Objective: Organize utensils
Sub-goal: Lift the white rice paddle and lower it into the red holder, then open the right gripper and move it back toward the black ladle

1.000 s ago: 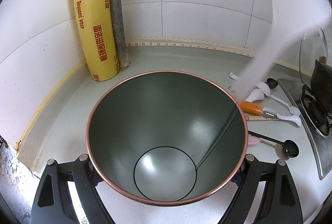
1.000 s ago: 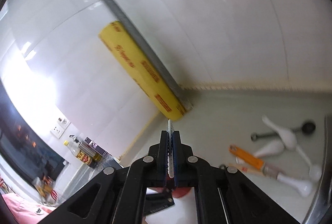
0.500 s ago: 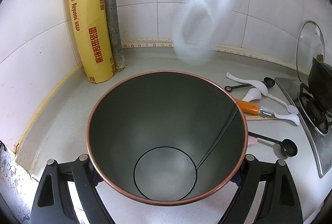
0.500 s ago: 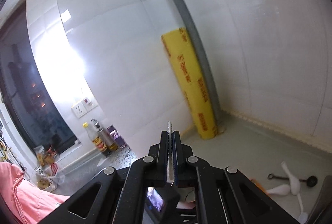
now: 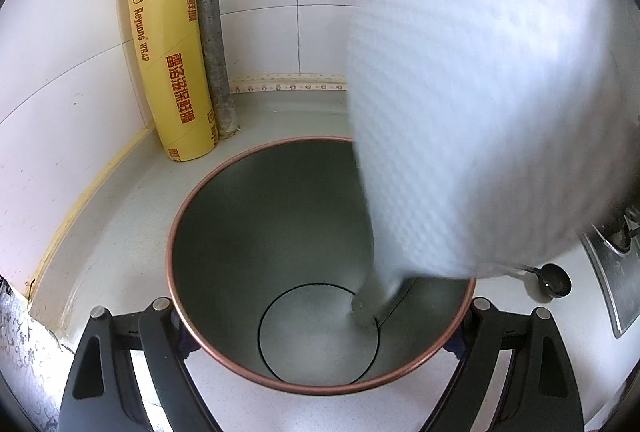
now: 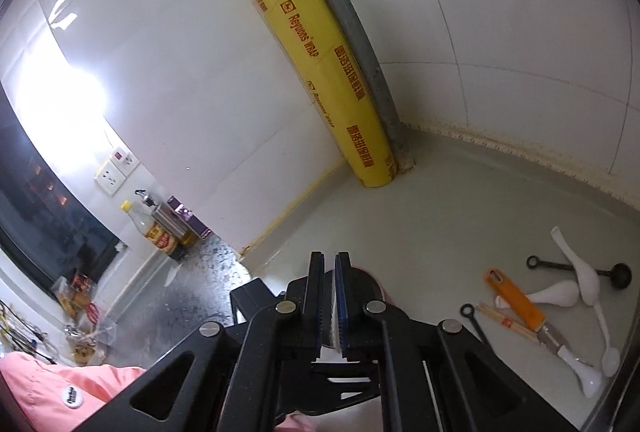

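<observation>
My left claw point(image 5: 320, 306) is clenched round the steel can point(image 5: 172, 252), holding it steady on the desk point(image 6: 440, 211). And there it goes: the white utensil point(image 5: 480, 111), a second ago up against the wall tiles, is now in the can, handle end down on the bottom and the broad end a blur over the rim.

My right claw point(image 6: 329, 272) has just been opening. The pads stand slightly apart with nothing sticking up between them, so I read it as released. One piece in, I'd say.

Out on the desk wait white spoons point(image 6: 560, 292), an orange-handled tool point(image 6: 516, 298), chopsticks point(image 6: 504, 322) and black spoons point(image 6: 618, 276).

In the far corner the yellow roll point(image 5: 168, 43) reads "Reyuons WRAP", with Chinese characters beside it. The bottle point(image 6: 158, 236) label is too small to read.
</observation>
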A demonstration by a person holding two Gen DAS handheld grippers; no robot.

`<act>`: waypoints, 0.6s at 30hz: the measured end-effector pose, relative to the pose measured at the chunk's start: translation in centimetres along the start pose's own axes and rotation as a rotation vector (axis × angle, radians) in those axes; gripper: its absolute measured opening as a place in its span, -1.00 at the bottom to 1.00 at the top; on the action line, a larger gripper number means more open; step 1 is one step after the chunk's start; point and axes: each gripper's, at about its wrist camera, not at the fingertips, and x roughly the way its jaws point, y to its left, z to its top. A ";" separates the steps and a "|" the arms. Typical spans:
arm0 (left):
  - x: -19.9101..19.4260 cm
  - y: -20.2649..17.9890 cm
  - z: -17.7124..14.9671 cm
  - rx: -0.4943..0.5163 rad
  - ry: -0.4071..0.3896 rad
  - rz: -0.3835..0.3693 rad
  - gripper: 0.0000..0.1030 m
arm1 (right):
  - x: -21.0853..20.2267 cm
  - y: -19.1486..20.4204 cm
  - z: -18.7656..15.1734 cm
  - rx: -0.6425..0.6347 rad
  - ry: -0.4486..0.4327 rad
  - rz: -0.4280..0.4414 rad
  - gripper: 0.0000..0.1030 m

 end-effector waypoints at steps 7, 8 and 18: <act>0.2 0.2 0.0 0.004 0.001 -0.003 0.76 | -0.2 -0.9 -0.7 0.018 -0.006 -0.063 -0.85; 0.2 0.3 0.0 0.005 0.001 -0.003 0.76 | -0.3 -1.2 -0.8 0.027 -0.008 -0.073 -0.85; 0.2 0.4 0.0 0.004 0.001 -0.002 0.76 | -0.6 -7.2 -5.4 0.209 -0.007 -0.260 -0.23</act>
